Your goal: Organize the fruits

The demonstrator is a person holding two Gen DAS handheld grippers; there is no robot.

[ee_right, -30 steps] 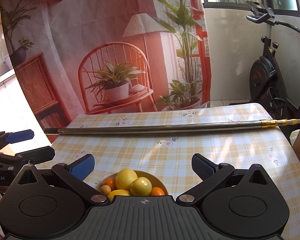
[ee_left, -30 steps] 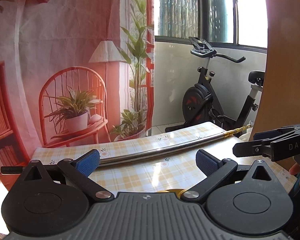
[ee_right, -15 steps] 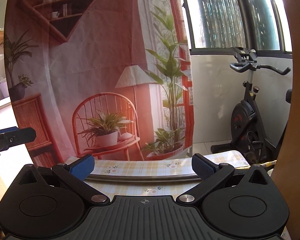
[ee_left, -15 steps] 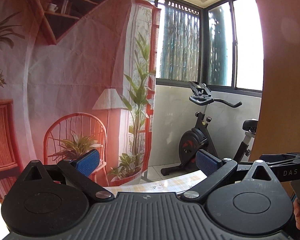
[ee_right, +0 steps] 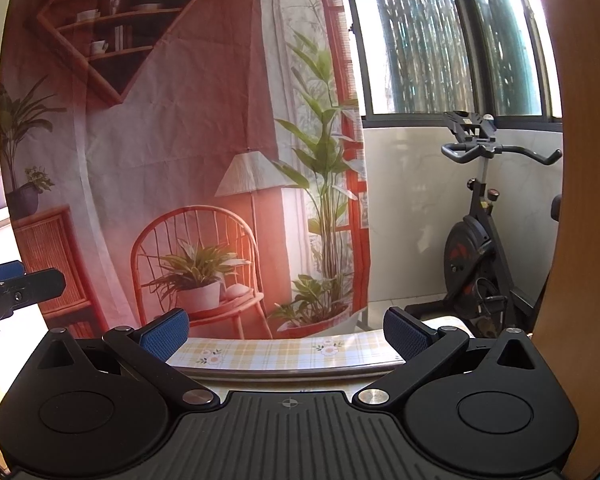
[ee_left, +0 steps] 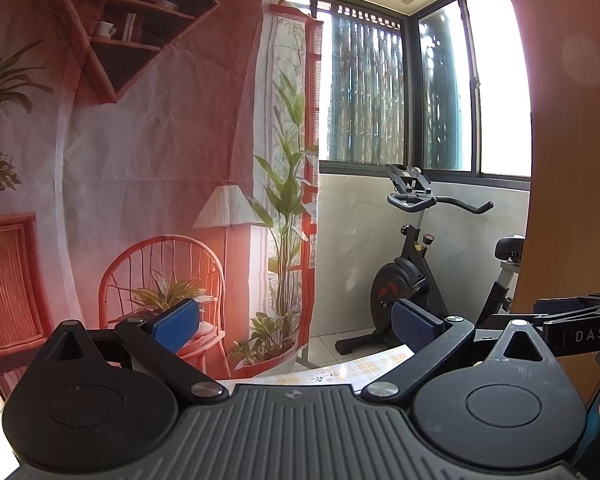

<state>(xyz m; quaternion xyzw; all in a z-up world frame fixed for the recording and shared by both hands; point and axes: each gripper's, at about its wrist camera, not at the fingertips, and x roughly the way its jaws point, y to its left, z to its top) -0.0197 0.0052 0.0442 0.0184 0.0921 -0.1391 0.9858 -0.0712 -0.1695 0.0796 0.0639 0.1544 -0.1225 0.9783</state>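
Note:
No fruit and no bowl shows in either view now. My left gripper [ee_left: 296, 326] is open and empty, raised and pointed at the backdrop. My right gripper [ee_right: 286, 334] is open and empty too, held above the far part of the checked table [ee_right: 284, 350]. The right gripper's fingers [ee_left: 572, 314] show at the right edge of the left wrist view. The left gripper's fingers [ee_right: 16, 284] show at the left edge of the right wrist view.
A metal pole [ee_right: 284, 374] lies across the table. A printed backdrop [ee_left: 148, 160] with a chair and plants hangs behind it. An exercise bike [ee_left: 416, 280] stands by the window at the right. A wooden panel [ee_left: 572, 140] fills the right edge.
Both grippers tilted upward. The bowl of fruit dropped out of the right wrist view and most of the table left both views. Both stayed open.

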